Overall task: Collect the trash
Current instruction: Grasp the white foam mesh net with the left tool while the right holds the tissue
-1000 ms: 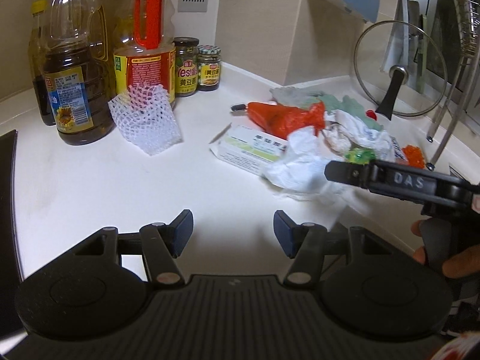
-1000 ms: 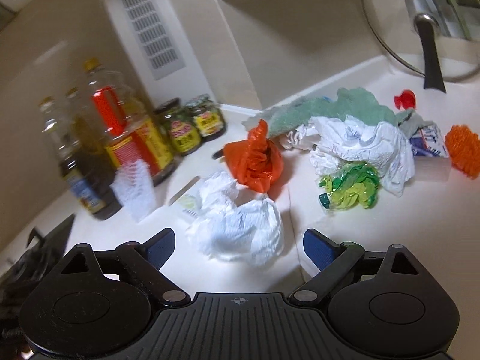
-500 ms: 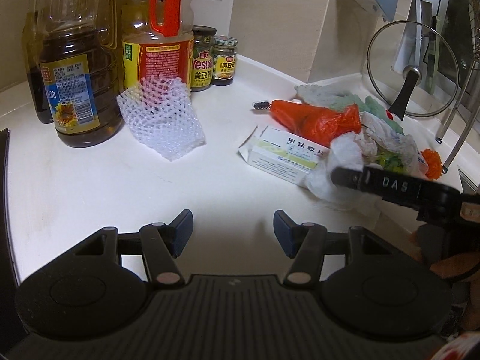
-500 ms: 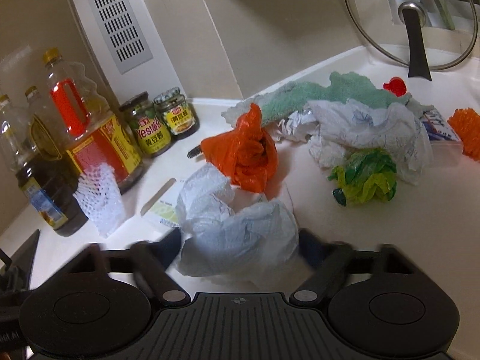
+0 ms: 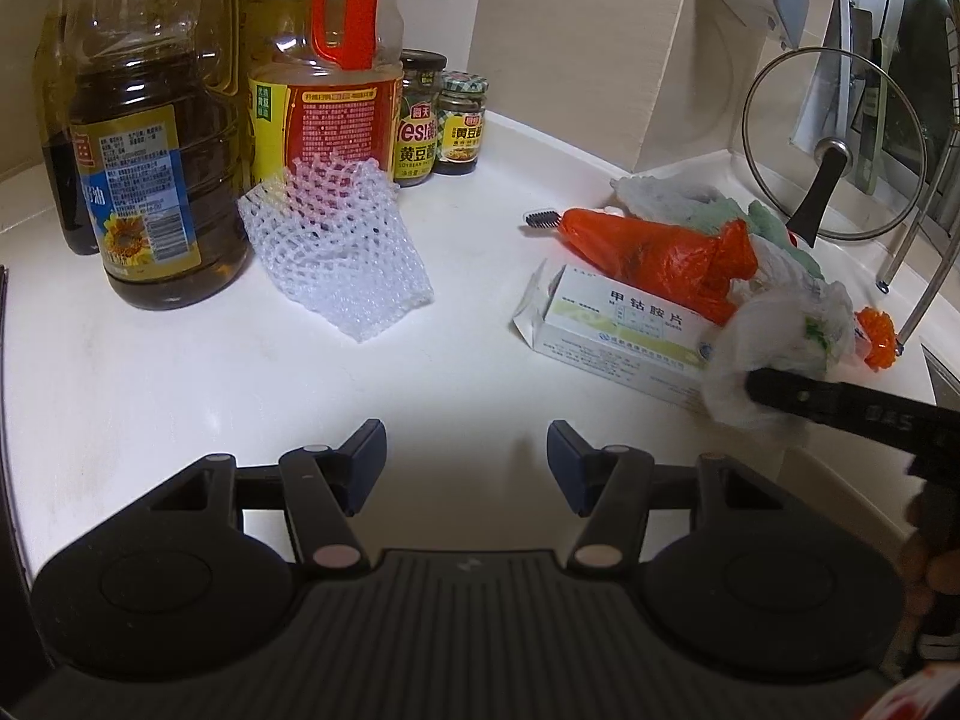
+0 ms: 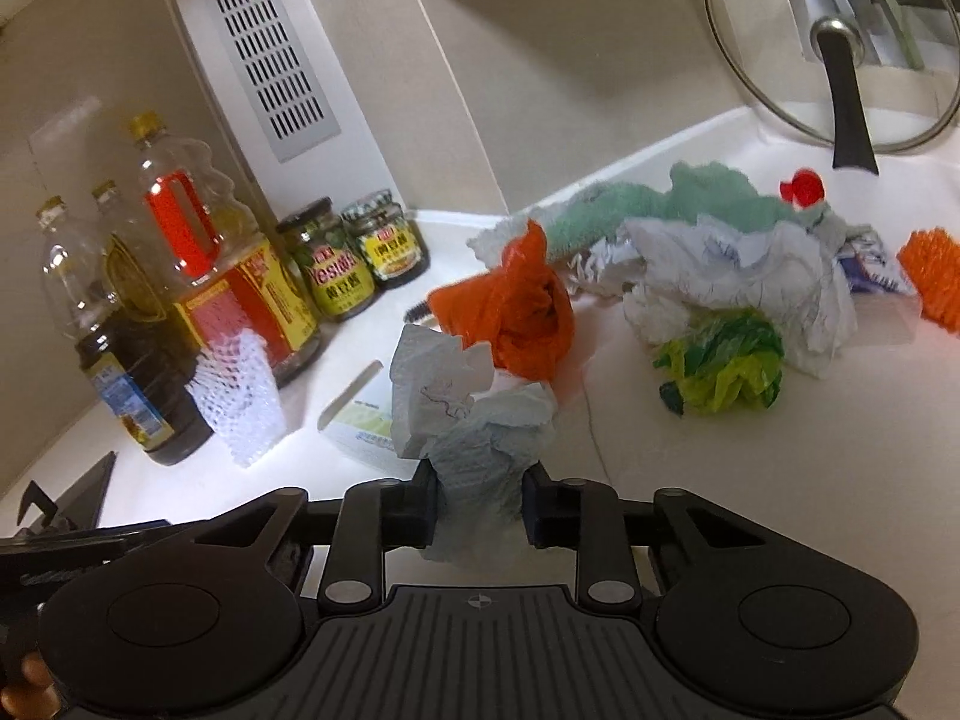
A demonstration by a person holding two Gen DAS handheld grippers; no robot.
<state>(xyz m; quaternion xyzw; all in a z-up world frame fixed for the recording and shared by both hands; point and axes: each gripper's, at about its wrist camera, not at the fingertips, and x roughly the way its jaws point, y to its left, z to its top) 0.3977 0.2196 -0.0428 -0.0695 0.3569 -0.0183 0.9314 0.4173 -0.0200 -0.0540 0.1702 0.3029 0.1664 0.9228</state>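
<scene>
Right claw (image 6: 478, 507) closing, pads squeezing the crumpled paper towel (image 6: 474, 414) between them

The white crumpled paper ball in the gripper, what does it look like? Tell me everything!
The white crumpled paper ball is a scrunched wad of soft, dimpled tissue or kitchen paper, white with a bluish tint in shadow. Its wrinkled top flares out above the right gripper, whose fingers are closing on its narrower lower part from both sides. It stands upright over the white counter, in front of an orange plastic bag and a medicine box.
</scene>
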